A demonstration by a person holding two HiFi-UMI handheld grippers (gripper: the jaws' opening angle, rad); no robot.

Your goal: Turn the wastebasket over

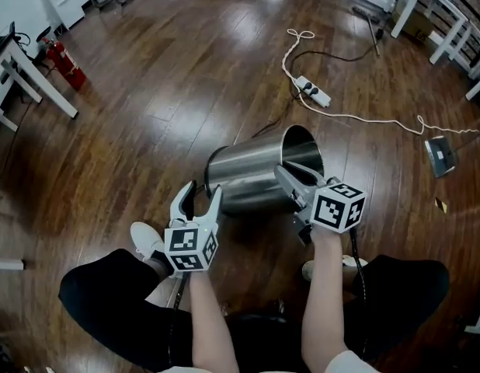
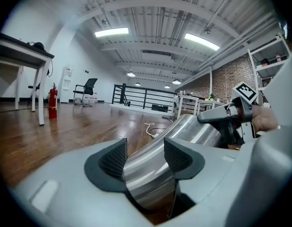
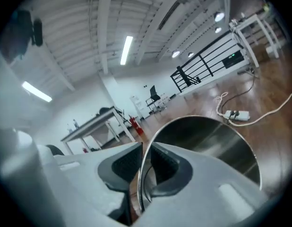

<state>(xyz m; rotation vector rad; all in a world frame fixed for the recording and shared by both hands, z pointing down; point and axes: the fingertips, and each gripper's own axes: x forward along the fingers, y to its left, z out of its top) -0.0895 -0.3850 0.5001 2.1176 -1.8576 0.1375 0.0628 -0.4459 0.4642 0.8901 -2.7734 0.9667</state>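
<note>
The shiny bin [image 1: 252, 173] lies on its side on the wood floor [image 1: 147, 92], in the middle of the head view. Its open mouth points to the right. The right gripper [image 3: 142, 167] is shut tight on the thin rim of the mouth, with one finger inside and one outside. The left gripper [image 2: 145, 157] is at the bin's closed end, at its lower left. Its fingers are apart, and the bin's round side shows between them. A white cord [image 1: 356, 117] lies on the floor at the upper right
</note>
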